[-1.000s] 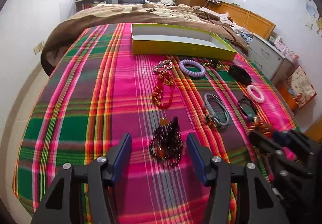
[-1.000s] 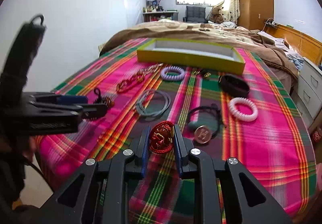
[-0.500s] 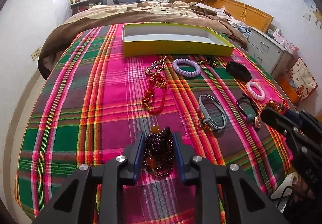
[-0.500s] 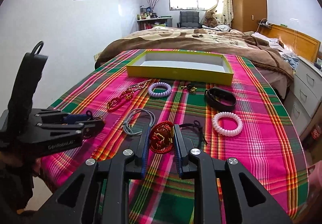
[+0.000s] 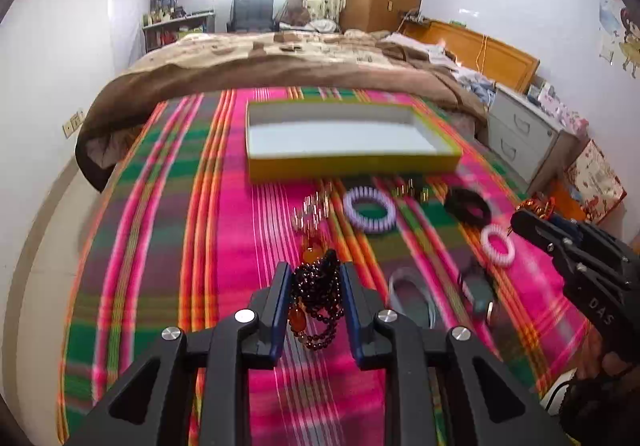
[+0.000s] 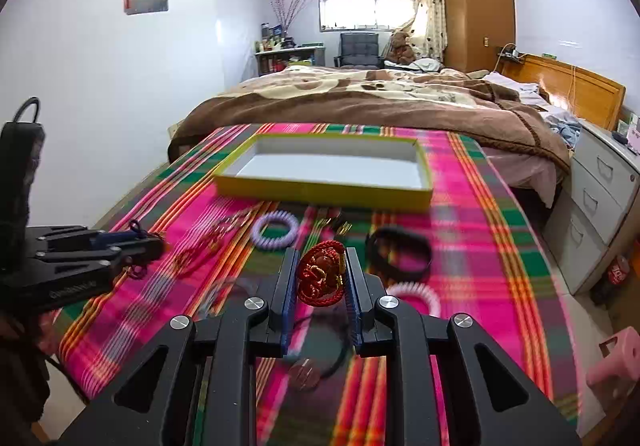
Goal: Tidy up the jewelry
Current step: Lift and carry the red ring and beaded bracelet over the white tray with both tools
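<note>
My left gripper (image 5: 316,286) is shut on a dark beaded bracelet (image 5: 318,300) with amber beads, held above the plaid cloth. My right gripper (image 6: 322,278) is shut on a red knotted cord bracelet (image 6: 322,278), also lifted. The empty yellow-green tray (image 5: 352,165) (image 6: 320,193) lies ahead of both. On the cloth lie a purple coil bracelet (image 5: 369,209), a black band (image 5: 468,205), a white-pink coil bracelet (image 5: 497,246), a grey cord loop (image 5: 412,296), gold pieces (image 5: 412,190) and a chain (image 5: 312,211).
The plaid cloth (image 5: 180,226) covers the table. A bed with a brown blanket (image 6: 380,101) lies beyond it. A white drawer unit (image 6: 600,213) stands at the right. The right gripper shows at the right in the left wrist view (image 5: 532,219).
Both grippers have risen and moved toward the tray with their bracelets. The left gripper closed on the dark beaded bracelet between one second and half a second ago.
</note>
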`<state>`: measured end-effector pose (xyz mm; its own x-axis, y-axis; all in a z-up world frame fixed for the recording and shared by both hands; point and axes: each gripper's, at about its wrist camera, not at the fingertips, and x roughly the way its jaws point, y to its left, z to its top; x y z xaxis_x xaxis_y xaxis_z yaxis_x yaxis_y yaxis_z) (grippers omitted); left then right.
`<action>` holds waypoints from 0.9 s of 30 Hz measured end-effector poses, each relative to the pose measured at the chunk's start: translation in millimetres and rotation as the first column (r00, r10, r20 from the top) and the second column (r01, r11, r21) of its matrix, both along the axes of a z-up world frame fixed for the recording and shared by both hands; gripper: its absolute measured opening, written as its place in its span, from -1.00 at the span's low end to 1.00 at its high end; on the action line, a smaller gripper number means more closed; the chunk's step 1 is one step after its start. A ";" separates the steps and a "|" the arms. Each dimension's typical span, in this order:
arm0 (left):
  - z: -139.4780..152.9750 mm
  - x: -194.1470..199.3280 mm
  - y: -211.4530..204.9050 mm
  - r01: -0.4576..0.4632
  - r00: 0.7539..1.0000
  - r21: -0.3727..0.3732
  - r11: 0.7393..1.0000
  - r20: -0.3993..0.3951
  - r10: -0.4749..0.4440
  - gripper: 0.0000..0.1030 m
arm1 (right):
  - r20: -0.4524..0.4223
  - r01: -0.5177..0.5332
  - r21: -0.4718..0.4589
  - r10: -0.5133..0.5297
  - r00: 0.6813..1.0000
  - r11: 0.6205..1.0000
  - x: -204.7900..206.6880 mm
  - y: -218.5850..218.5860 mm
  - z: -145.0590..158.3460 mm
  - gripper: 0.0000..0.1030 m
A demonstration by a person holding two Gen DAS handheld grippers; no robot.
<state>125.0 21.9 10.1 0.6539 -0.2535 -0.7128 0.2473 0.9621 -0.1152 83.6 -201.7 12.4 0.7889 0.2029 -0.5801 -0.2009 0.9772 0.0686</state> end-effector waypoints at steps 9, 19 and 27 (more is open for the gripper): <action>19.8 66.5 1.5 -0.030 0.999 -0.028 0.999 0.037 0.031 -0.51 | 0.005 0.054 -0.027 -0.054 0.999 0.998 68.1 -20.9 18.0 -0.57; 20.7 161.3 -9.0 -0.043 0.998 -0.052 0.998 0.044 0.046 -0.51 | -0.064 0.059 -0.028 -0.061 0.996 0.998 166.3 -39.8 12.7 -0.57; -1.0 225.0 -21.5 -0.043 0.999 -0.035 0.998 -0.003 0.043 -0.51 | -0.129 0.037 -0.079 -0.047 0.991 0.996 227.4 -42.6 -11.2 -0.57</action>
